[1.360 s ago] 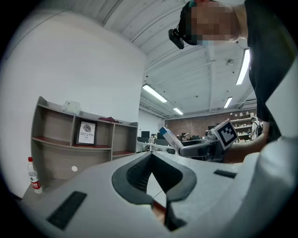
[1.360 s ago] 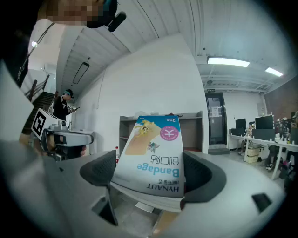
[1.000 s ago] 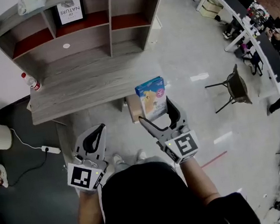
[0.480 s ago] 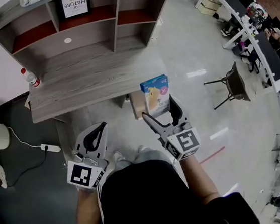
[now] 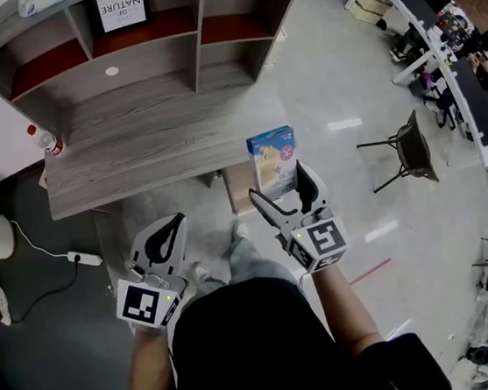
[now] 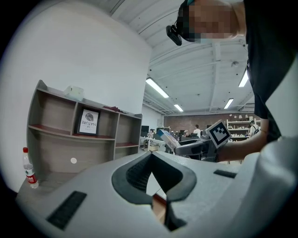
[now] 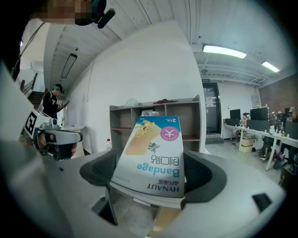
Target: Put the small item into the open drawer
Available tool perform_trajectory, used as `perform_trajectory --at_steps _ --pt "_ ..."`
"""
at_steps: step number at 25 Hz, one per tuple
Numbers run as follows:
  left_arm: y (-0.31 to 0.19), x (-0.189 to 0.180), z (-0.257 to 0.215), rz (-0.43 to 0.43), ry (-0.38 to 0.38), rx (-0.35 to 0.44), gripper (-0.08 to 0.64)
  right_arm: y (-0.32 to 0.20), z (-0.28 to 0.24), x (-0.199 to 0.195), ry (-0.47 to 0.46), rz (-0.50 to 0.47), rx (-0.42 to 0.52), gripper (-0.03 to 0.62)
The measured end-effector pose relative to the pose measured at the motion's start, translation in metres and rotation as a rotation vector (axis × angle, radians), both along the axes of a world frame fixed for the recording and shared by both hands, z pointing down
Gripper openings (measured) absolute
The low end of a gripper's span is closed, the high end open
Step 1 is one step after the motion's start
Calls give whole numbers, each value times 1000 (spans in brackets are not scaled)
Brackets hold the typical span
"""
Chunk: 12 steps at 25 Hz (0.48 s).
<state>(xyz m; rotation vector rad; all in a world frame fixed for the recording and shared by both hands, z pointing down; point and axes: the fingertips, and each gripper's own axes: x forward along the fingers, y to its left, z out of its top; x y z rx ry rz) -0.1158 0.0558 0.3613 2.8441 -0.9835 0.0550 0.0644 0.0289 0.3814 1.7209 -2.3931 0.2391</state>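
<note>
My right gripper [image 5: 283, 193] is shut on a blue and white bandage box [image 5: 273, 160] and holds it upright over the floor, just off the desk's front right corner. The box [image 7: 153, 158] fills the space between the jaws of the right gripper [image 7: 154, 179], with its print upside down. A brown open drawer [image 5: 239, 188] sticks out under the desk's right end, just left of the box. My left gripper [image 5: 174, 226] hangs lower left, in front of the desk, shut and empty. In its own view the left gripper [image 6: 151, 156] points at the shelves.
A grey wooden desk [image 5: 134, 163] carries a shelf unit [image 5: 131, 62] with a framed sign [image 5: 119, 6] and a water bottle [image 5: 44, 141] at its left end. A power strip [image 5: 84, 258] lies on the dark floor at left. A chair [image 5: 411, 153] stands at right.
The right gripper with the box has drifted slightly toward the desk. The person's foot has stepped forward between the grippers. The left gripper has hardly moved.
</note>
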Motion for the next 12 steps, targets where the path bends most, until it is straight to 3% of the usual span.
perform_trajectory --at_steps 12 --pt "-60 63 21 -144 -64 -63 0 -84 44 64 -22 -125 -104 462"
